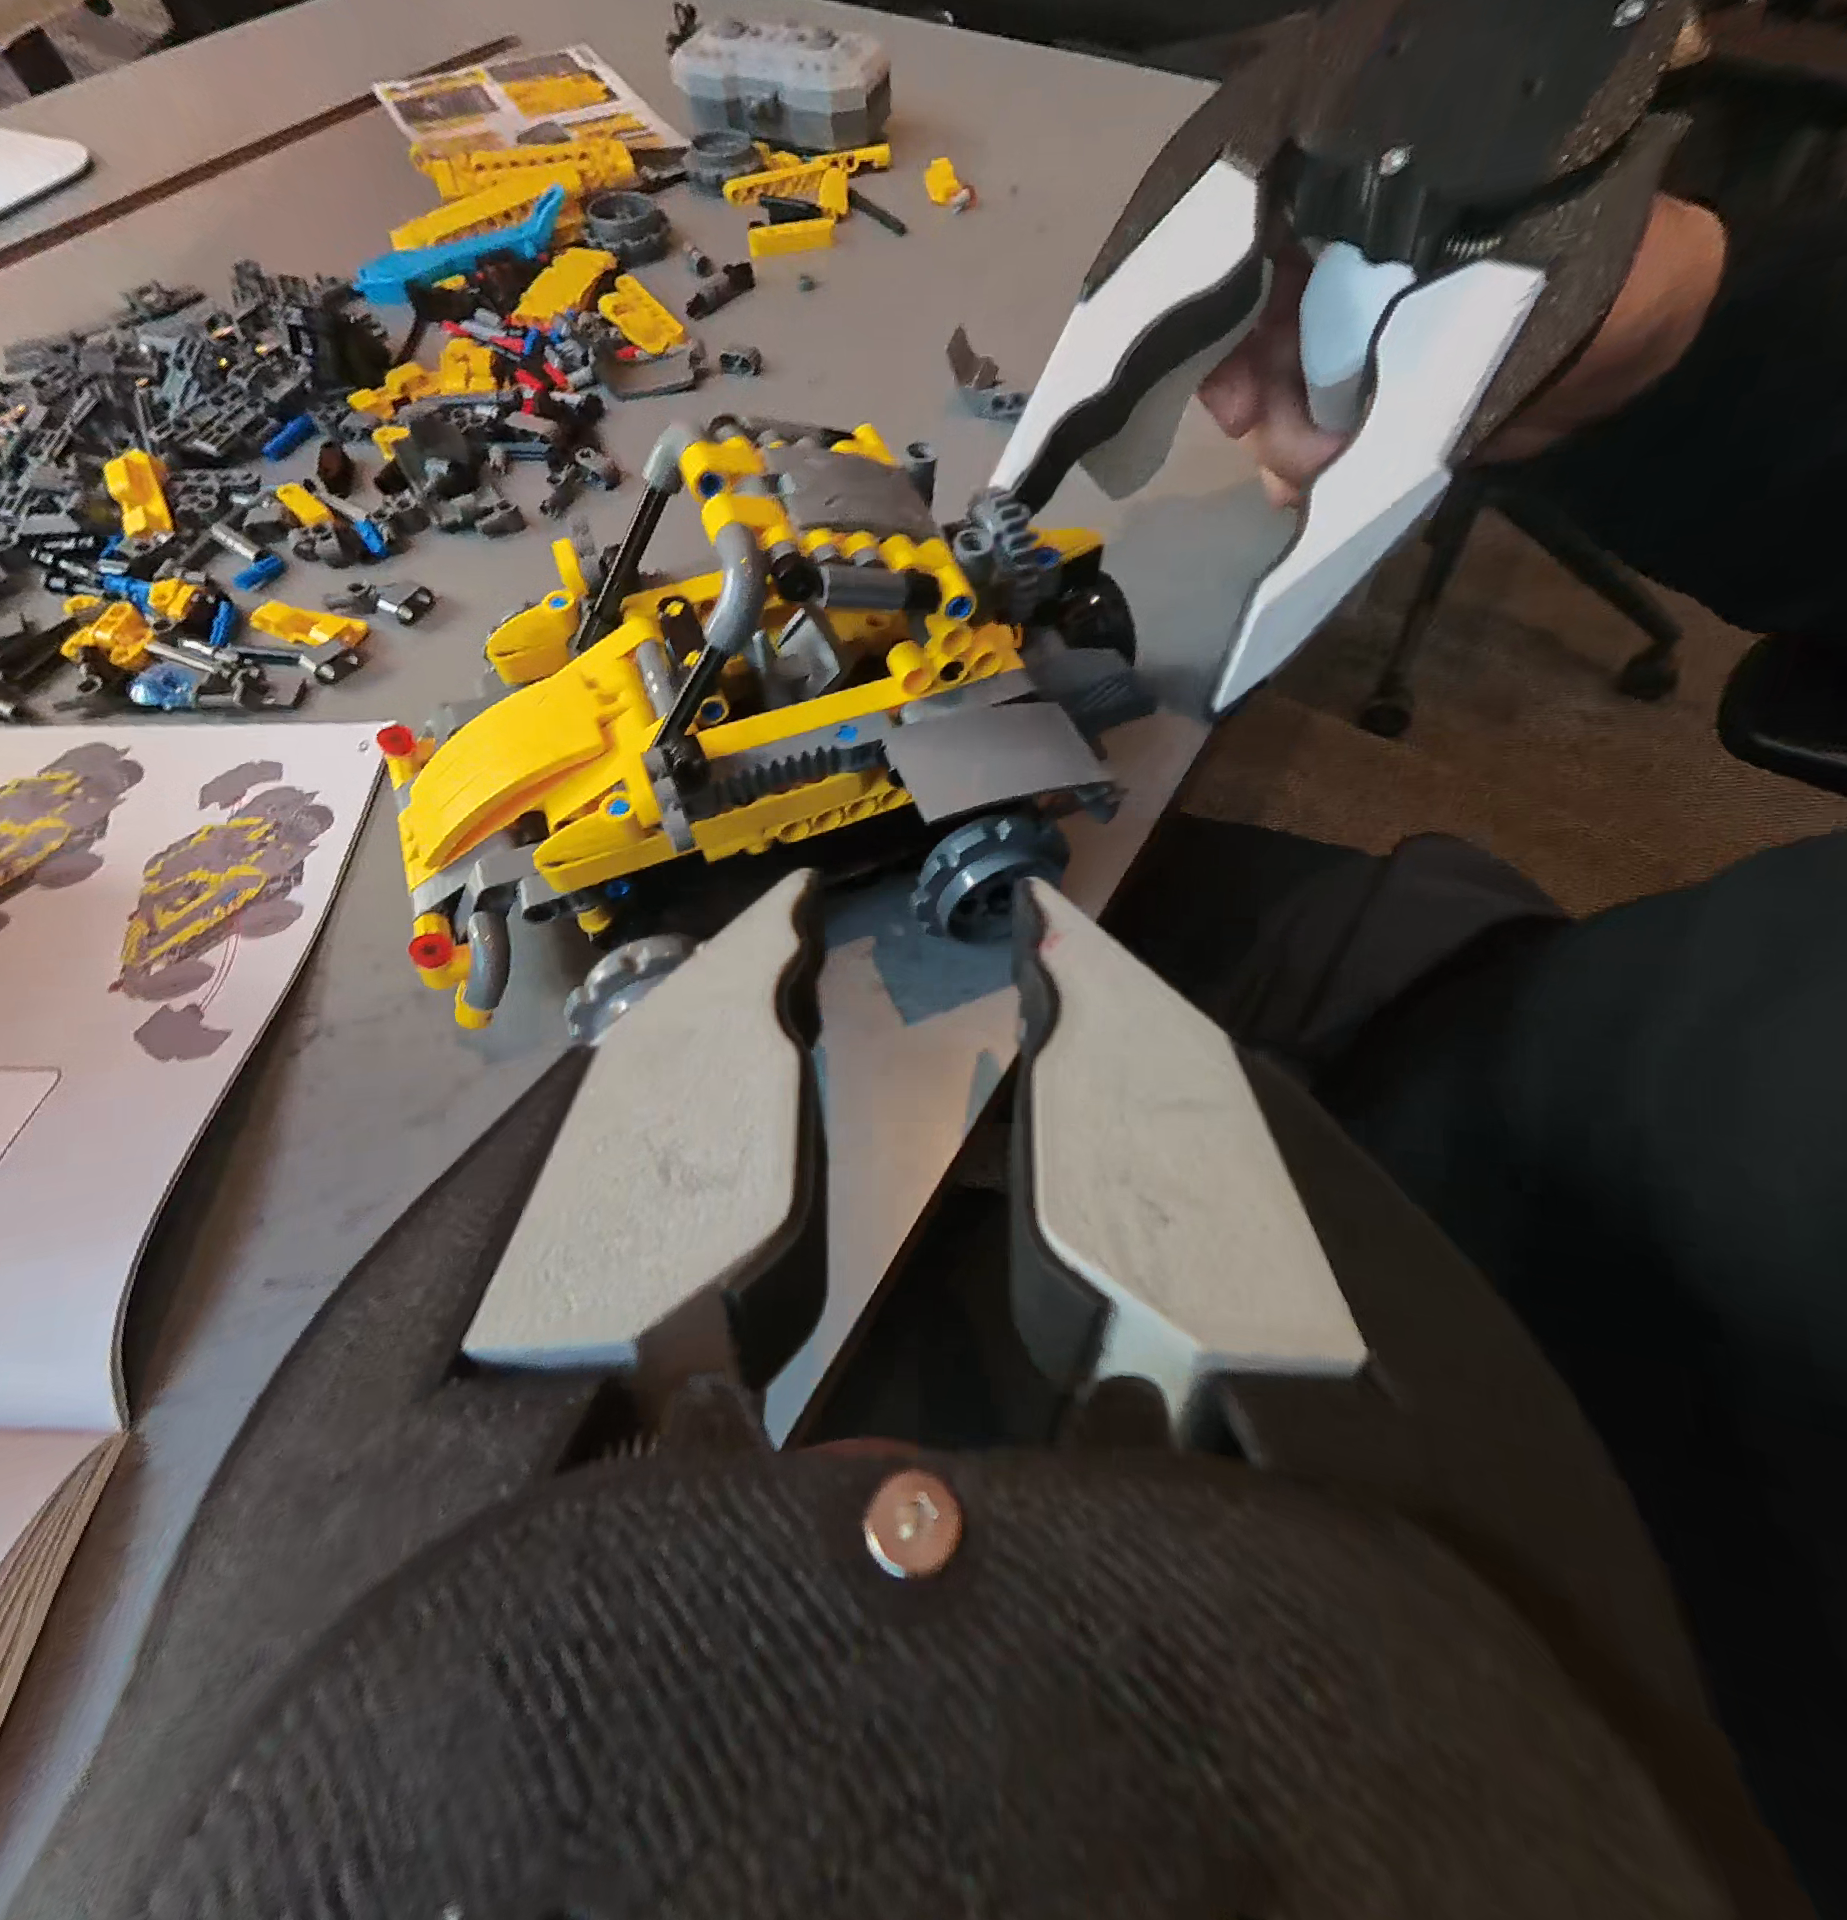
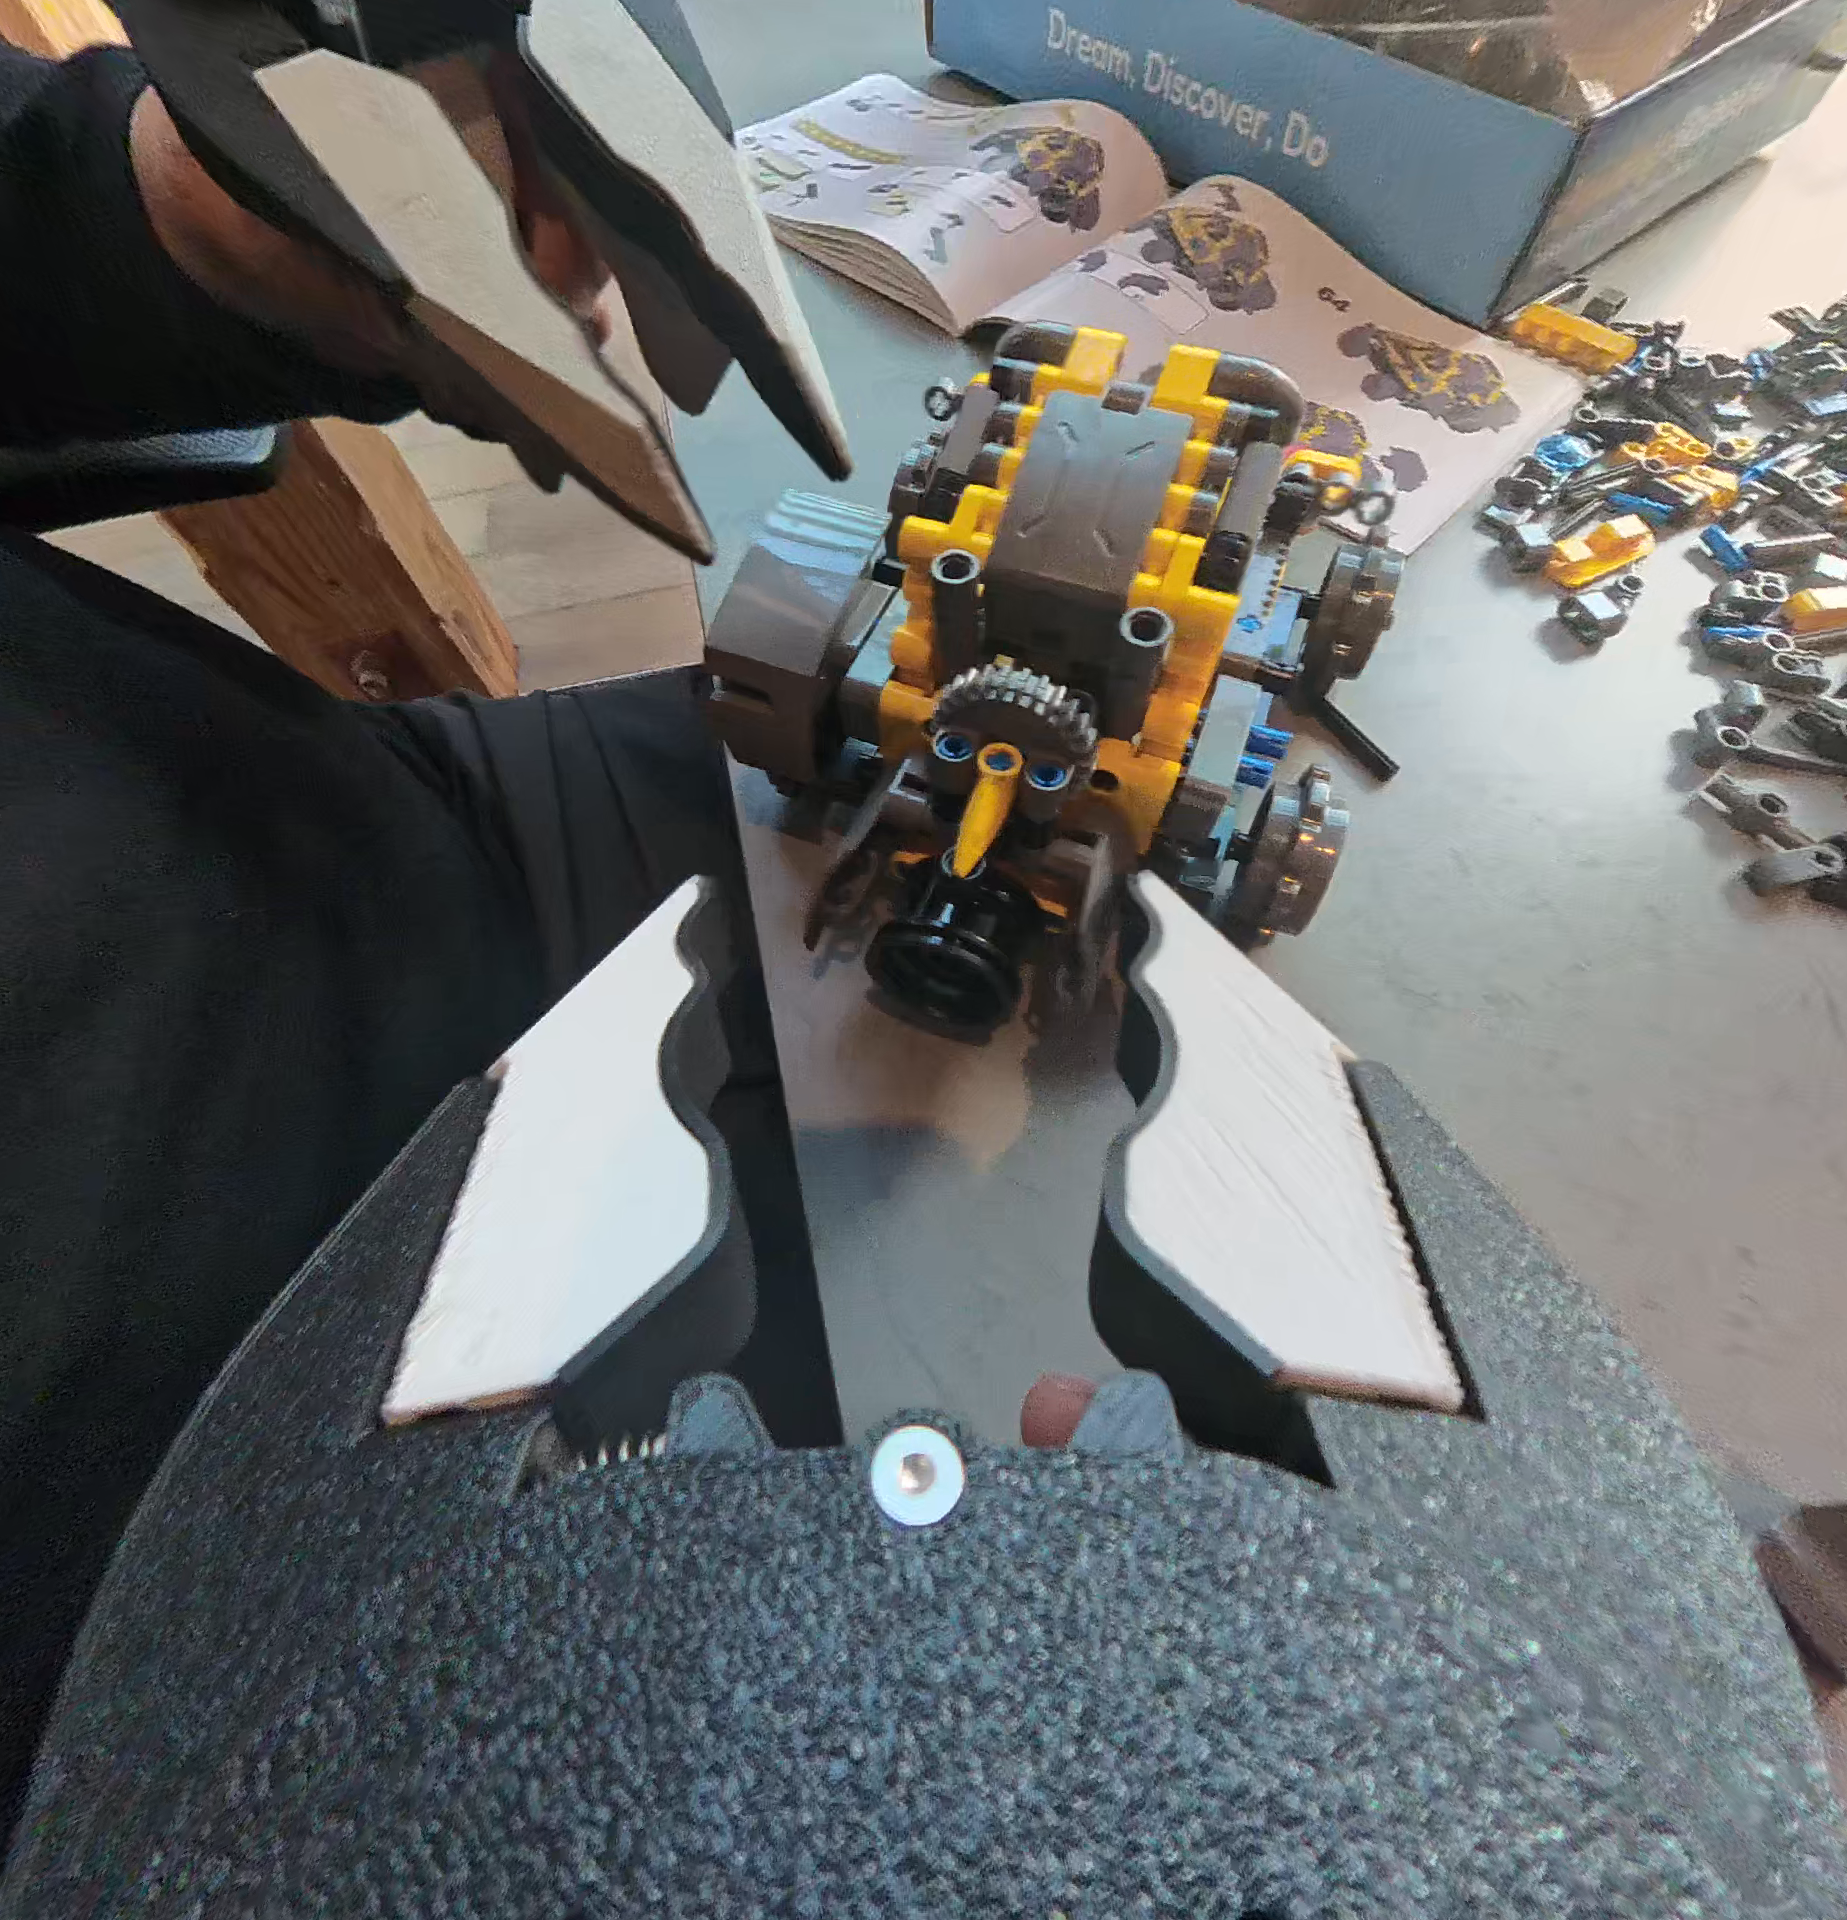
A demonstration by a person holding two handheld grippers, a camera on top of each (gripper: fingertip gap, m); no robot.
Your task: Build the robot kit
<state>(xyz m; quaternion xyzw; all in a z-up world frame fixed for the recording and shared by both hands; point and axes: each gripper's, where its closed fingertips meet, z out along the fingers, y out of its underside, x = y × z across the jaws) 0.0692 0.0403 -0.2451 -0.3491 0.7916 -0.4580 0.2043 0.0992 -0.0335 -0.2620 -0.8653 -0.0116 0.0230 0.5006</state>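
Note:
A half-built yellow and grey brick car (image 1: 753, 707) stands near the table's edge; it also shows in the right wrist view (image 2: 1085, 540). My left gripper (image 1: 908, 904) is open and empty, its tips just short of the car's side, by a grey wheel hub (image 1: 986, 883). It shows at the upper left in the right wrist view (image 2: 773, 514). My right gripper (image 2: 919, 894) is open at the car's rear, its fingers either side of a black spool (image 2: 940, 966) below a grey gear (image 2: 1012, 717). In the left wrist view (image 1: 1116, 597) one tip is at that gear.
A pile of loose yellow, grey and blue pieces (image 1: 275, 436) lies behind the car, to the right in the right wrist view (image 2: 1750, 623). An open instruction booklet (image 1: 119, 935) (image 2: 1002, 208), a blue box (image 2: 1314, 135) and a grey block (image 1: 779, 78) sit on the table. The table edge (image 1: 1158, 831) is close. Across from one pair of fingers to the other is roughly 9 cm. My left tips are about 50 cm from the grey block (image 1: 779, 78), my right tips only 40 cm.

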